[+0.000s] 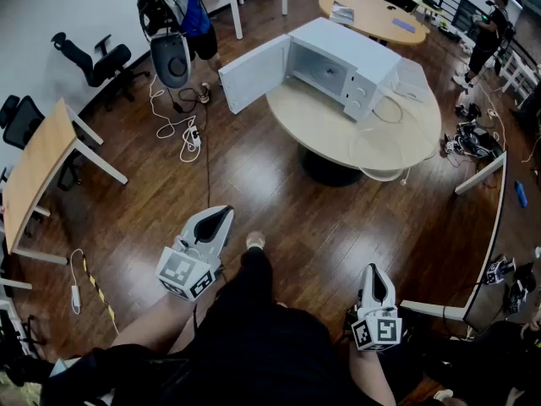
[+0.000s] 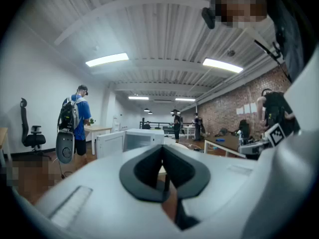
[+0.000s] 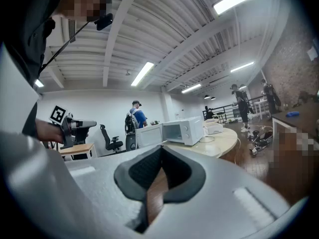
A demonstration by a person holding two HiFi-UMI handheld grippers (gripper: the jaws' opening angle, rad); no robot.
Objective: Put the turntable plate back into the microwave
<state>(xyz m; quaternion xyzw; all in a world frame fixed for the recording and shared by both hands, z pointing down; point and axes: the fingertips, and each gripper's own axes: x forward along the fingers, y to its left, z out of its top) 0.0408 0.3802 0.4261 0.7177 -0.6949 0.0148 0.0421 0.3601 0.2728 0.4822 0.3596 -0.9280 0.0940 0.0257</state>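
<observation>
Both grippers are being held low beside the person's body, the left gripper (image 1: 222,213) and the right gripper (image 1: 373,270), each with its jaws closed tip to tip on nothing. What looks like the clear glass turntable plate (image 1: 376,153) is lying flat near the front edge of the round table (image 1: 313,125), beside the open-doored microwave (image 1: 342,68). It is being judged stiff, weighty, slippery and breakable. A pinch on its near rim is being favoured.
</observation>
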